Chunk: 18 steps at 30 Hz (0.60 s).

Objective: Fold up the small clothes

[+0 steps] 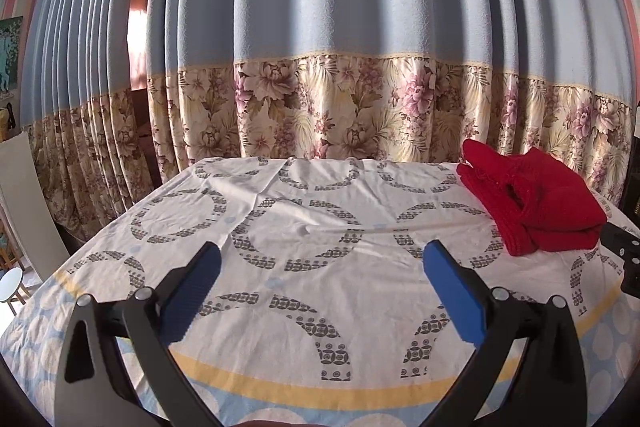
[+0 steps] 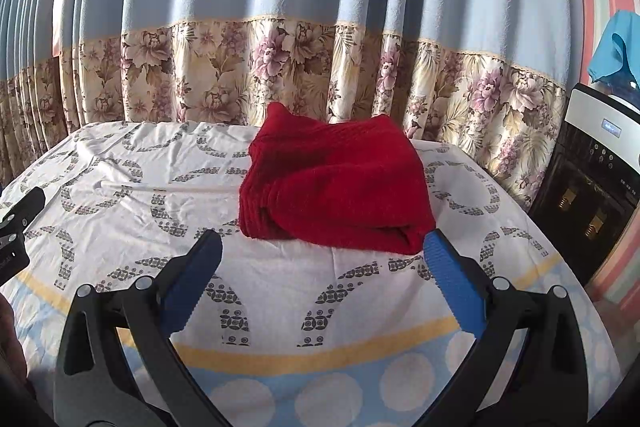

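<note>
Judging by its compact layered shape, the red knit garment (image 2: 336,187) lies already folded on the patterned tablecloth (image 2: 280,291), toward the table's right-hand far side. Both grippers hover clear: left gripper (image 1: 322,267) and right gripper (image 2: 323,259) fingers wide apart, holding nothing, touching nothing. Next move probably calls for tidying or fetching another piece.
</note>
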Tool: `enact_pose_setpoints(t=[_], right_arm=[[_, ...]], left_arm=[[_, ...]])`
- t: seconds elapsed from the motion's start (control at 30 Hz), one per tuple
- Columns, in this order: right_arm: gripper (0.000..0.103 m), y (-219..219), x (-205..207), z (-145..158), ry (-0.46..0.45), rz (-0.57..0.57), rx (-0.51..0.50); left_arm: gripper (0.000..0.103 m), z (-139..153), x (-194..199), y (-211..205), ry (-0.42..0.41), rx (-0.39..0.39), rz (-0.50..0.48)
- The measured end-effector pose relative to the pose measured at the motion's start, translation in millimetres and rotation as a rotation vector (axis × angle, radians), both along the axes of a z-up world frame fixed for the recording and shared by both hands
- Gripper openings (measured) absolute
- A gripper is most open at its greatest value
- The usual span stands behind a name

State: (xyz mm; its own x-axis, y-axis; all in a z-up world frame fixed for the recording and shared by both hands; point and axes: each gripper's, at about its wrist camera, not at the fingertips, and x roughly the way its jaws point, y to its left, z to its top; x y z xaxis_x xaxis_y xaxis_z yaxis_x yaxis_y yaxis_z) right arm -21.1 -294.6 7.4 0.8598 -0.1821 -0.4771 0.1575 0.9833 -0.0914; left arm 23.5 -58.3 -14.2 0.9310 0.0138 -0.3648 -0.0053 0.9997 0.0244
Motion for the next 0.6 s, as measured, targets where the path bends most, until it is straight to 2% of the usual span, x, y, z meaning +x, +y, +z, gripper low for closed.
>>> enact_pose_setpoints(t=[0.6], right_arm=[[0.1, 0.1, 1.3, -3.7, 0.007, 0.007, -0.002]], left_arm=[[0.101, 2.1, -1.8, 0.1, -0.006, -0.002, 0.0]])
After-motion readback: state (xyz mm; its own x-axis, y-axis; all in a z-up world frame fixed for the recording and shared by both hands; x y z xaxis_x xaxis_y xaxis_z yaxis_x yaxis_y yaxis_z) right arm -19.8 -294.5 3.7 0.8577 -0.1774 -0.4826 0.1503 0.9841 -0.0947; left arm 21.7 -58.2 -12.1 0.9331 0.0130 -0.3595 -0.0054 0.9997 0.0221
